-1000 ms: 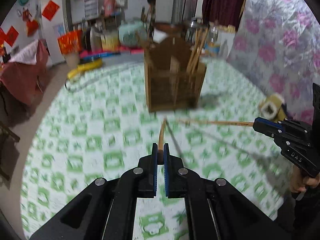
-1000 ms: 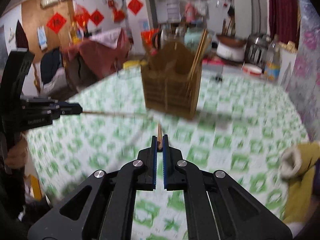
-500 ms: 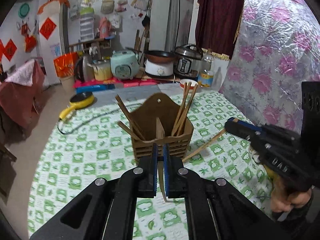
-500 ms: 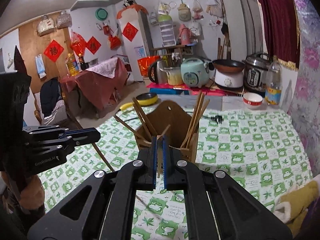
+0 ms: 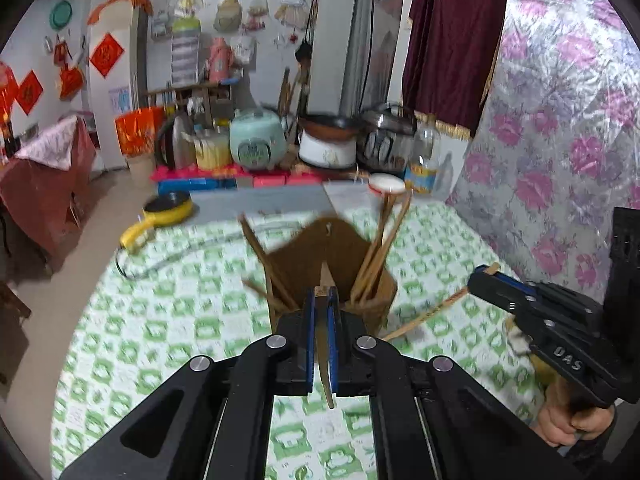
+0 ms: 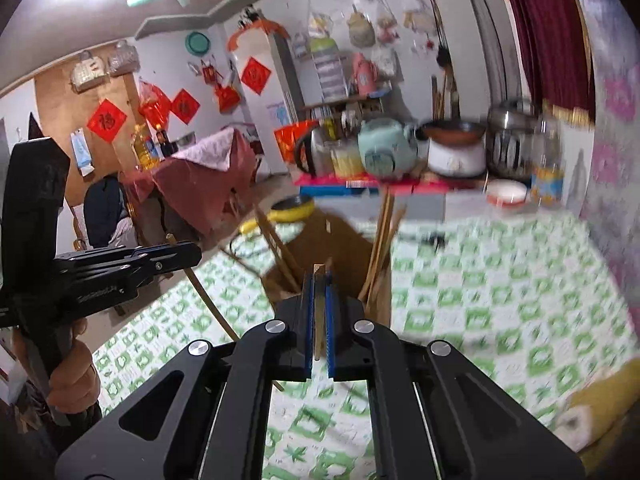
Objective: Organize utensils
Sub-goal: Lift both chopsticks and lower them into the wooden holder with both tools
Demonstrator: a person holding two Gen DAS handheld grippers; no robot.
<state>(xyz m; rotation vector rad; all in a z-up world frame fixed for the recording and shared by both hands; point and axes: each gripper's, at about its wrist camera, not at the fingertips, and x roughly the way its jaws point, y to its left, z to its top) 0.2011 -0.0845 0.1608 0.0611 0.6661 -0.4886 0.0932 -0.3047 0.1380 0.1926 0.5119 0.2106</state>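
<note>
1. My left gripper: blue-padded jaws drawn almost together; clamped on one wooden chopstick, which runs through the pads, its upper end poking out ahead of the tips and its lower end slanting down behind them over the cloth.
2. My right gripper: jaws likewise nearly closed; pinching a second chopstick, held near upright between the pads, its squared top just clear of the fingertips.
3. The same right gripper as seen from my left tool: off to the right side and a little ahead; its chopstick slopes down from its tips toward the base of the holder.
4. The same left gripper as seen from my right tool: off to the left; its chopstick angles down from its tips toward the cloth.
5. Wooden utensil holder: directly ahead of both tools, just beyond the fingertips; standing on the tablecloth; peaked back panel; blurred in both views.
6. Chopsticks already in the holder: a leaning group at its left side; another group at its right side, fanning upward.
7. Green-and-white checked tablecloth: beneath both tools and the holder.
8. My hands: right hand and left hand, each wrapped round a tool's handle.
</note>
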